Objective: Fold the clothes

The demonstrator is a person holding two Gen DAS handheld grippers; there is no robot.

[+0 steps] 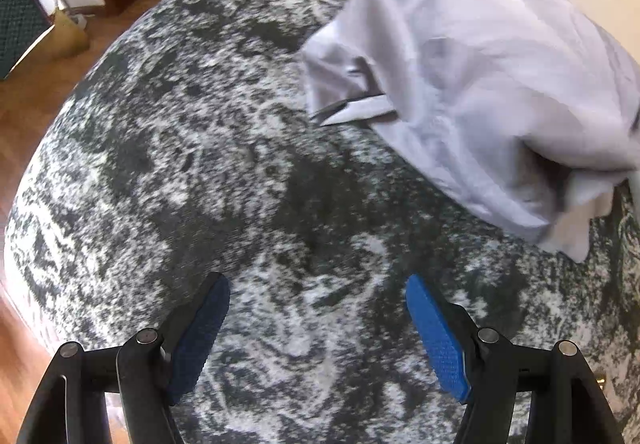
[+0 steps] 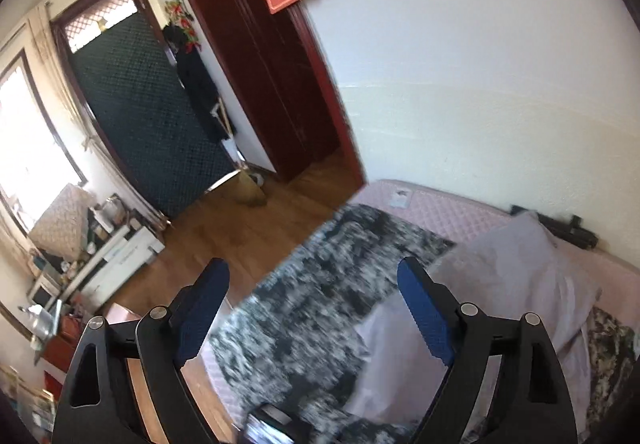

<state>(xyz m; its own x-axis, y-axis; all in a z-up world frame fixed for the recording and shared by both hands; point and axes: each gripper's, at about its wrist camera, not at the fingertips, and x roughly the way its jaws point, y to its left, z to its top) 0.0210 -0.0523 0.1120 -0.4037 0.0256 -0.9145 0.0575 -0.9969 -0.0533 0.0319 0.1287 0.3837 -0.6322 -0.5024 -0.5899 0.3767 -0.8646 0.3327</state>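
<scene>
A pale lilac garment [image 1: 472, 84] lies crumpled on a black-and-white mottled blanket [image 1: 208, 172], at the upper right of the left wrist view. My left gripper [image 1: 318, 284] hovers open above the blanket, below and left of the garment, holding nothing. In the right wrist view the same garment [image 2: 516, 268] spreads over the bed at the lower right. My right gripper [image 2: 312, 268] is open and empty, raised above the blanket [image 2: 320, 308] and pointing toward the room.
The bed has a pink quilted mattress [image 2: 440, 212] against a white wall. Wooden floor [image 2: 224, 228] lies to the left, with a dark red door frame [image 2: 260, 64], a green quilted door curtain [image 2: 148, 116] and a cluttered white cabinet [image 2: 112, 260].
</scene>
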